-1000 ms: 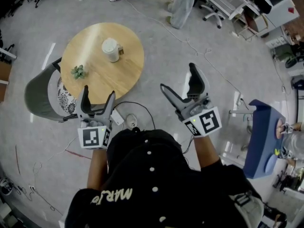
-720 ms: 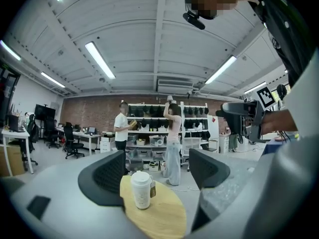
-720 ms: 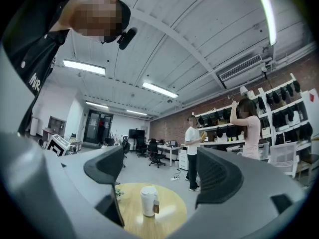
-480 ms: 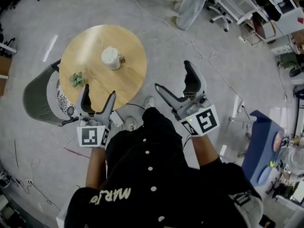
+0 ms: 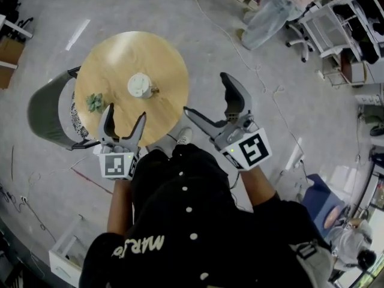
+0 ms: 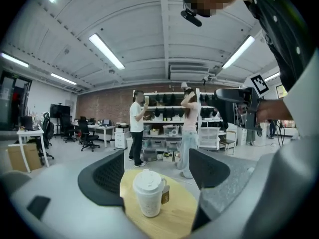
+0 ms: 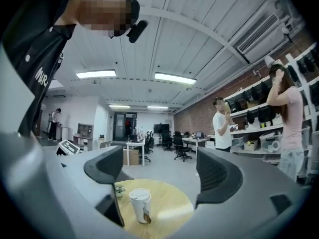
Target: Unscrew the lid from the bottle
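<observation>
Left gripper (image 5: 125,122) at lower left of centre in the head view: released, jaws apart, nothing clamped. Right gripper (image 5: 207,95) at centre right: likewise released, jaws spread wide, empty. Both held clear of the round wooden table (image 5: 114,56) in the upper left of the frame. Bottle (image 5: 140,84) upright near the table's middle, white lid on, small tag hanging at its side. Framed between the jaws in both gripper views, well beyond them, untouched. Small green plant (image 5: 95,102) near the table's left edge, apart from the bottle.
</observation>
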Demonstrator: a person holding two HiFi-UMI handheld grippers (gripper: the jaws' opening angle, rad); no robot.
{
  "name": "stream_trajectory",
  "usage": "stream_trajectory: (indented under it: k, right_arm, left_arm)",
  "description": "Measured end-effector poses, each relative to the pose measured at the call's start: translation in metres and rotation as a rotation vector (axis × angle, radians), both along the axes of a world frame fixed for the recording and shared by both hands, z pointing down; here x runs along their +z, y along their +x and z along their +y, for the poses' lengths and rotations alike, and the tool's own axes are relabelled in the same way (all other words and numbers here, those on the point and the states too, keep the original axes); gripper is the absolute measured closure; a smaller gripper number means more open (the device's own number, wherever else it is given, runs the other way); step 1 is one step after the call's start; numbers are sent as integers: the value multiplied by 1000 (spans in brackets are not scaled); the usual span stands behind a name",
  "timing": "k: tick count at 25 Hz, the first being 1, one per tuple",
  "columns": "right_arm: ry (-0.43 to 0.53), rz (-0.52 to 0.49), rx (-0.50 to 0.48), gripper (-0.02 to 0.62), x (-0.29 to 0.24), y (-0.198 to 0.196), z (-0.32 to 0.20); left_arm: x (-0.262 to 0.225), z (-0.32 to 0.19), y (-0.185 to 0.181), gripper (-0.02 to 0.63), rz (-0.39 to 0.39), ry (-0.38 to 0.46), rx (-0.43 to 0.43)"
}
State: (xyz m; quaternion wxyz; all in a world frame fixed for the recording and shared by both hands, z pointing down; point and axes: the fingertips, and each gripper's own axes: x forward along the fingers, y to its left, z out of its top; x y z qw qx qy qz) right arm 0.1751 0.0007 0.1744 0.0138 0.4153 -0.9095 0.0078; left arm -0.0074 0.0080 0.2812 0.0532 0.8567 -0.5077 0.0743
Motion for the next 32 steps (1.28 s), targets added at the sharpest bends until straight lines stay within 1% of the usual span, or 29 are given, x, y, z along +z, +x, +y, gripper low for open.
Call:
stream_trajectory:
  k: [3,8,11,14,16,19,23,25,29,32]
  right_arm:
    - [-44,33,-75,146,21,-17,-20]
    - [-128,65,-177,144,63,-57,-42]
    - [-185,101,-227,141,92,-91,-51]
    - [-252,128,-256,140,122,-121,-60]
    - [-278,139,-258,138,138,-138,-68]
    - [-320,169,-264,138,161,-158,-75]
    - [-347,200,-274,137,191,-185,-86]
    - [-370,221,-273,137,206,-194,-88]
    - [-421,259,-258,137,225,-198,-89]
    - [-445,279,-254,137,236,-201,-92]
  left_arm:
    - [28,-10,-4,218,-34,-47,-14]
    - [96,-19,-8,218,-92,-159,59]
    - [135,-31,-13,218,-88,-200,97]
    - [166,-44,-21,216,-83,-212,118]
    - [182,-56,-24,216,-87,-198,146]
    - [204,-68,-22,213,-93,-191,212]
    - [238,-83,-16,209,-116,-194,327]
    - [251,-88,-10,207,-121,-189,384]
    - [267,-88,9,199,-135,-183,487]
    - [273,-93,19,198,-126,-170,534]
